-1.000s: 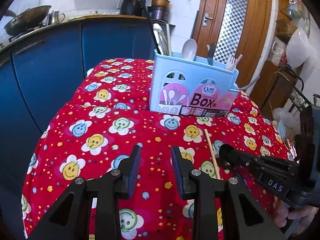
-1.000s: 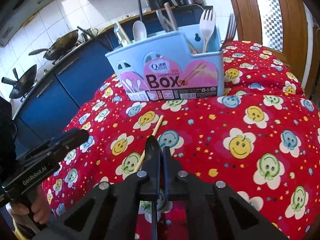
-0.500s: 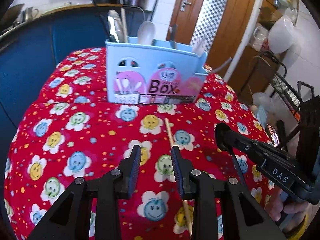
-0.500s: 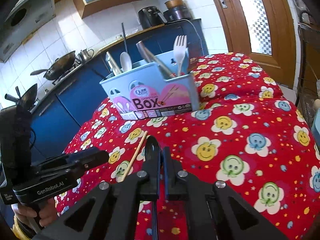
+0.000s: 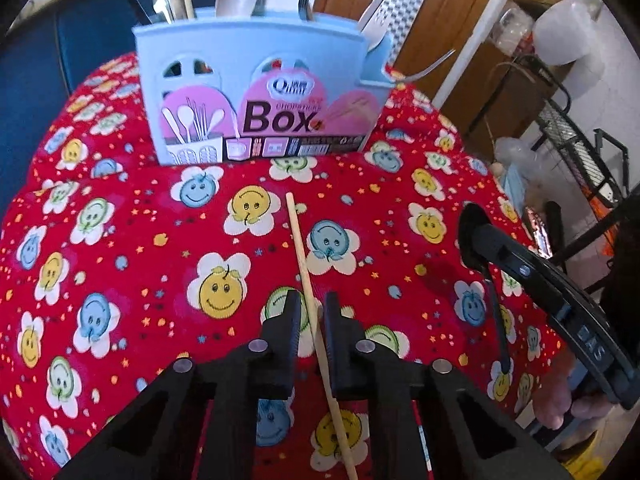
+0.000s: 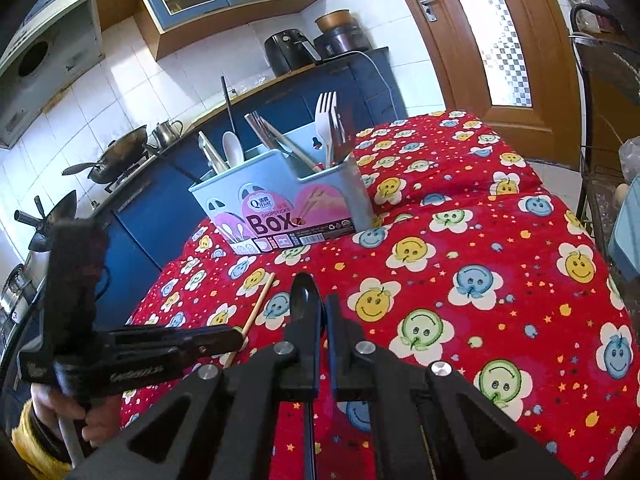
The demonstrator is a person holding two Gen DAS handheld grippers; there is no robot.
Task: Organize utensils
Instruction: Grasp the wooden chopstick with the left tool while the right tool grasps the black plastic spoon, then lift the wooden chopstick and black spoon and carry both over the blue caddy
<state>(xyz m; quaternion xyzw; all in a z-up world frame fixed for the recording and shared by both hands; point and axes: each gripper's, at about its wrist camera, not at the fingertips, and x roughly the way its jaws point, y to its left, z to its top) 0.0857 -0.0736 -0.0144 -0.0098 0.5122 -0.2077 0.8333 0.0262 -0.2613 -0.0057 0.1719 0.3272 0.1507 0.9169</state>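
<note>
The left gripper (image 5: 308,312) is hovering low over the tablecloth (image 5: 120,240), its fingers apart around the chopstick (image 5: 304,264) lying before the utensil box (image 5: 256,92). The right gripper (image 6: 323,312) is clamping a black spoon (image 6: 306,292).

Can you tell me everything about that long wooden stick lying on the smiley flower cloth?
The stick is a single chopstick, thin, straight and pale tan, like bare wood or bamboo. It lies flat on the red tablecloth, in front of the blue utensil box and apart from it, its far tip pointing roughly toward the box. The left gripper has one finger on each side of its middle, jaws open, not yet squeezing. Its near end runs under the gripper and out of view.
</note>
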